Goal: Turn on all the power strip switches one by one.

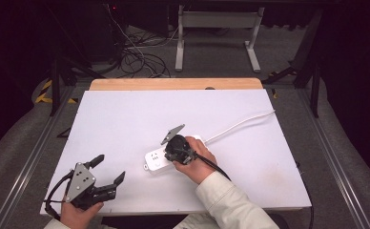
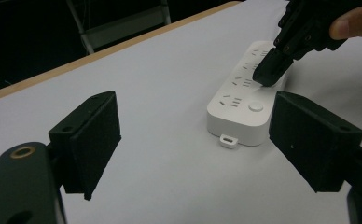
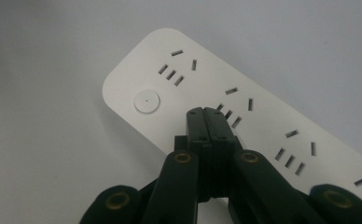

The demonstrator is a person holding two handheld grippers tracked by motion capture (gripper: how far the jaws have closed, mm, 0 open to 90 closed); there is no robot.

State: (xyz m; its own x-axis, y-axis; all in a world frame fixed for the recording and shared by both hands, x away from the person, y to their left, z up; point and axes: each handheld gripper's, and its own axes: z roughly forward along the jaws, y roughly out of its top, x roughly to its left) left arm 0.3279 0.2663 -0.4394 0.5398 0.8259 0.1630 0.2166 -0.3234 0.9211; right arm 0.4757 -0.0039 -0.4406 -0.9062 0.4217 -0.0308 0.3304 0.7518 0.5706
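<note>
The right gripper (image 3: 209, 116) has its fingers (image 3: 216, 140) pressed fully together, holding nothing, with the tips over the power strip (image 3: 244, 107), near its middle sockets. The round button (image 3: 147, 101) lies to the side of the tips, toward the strip's end. If the aim is the button, the tips could come down on a socket instead, or slide off and push the light strip across the white counter (image 1: 126, 119). The left gripper (image 1: 107, 172) is well apart, fingers wide open and empty, so nothing steadies the strip.
</note>
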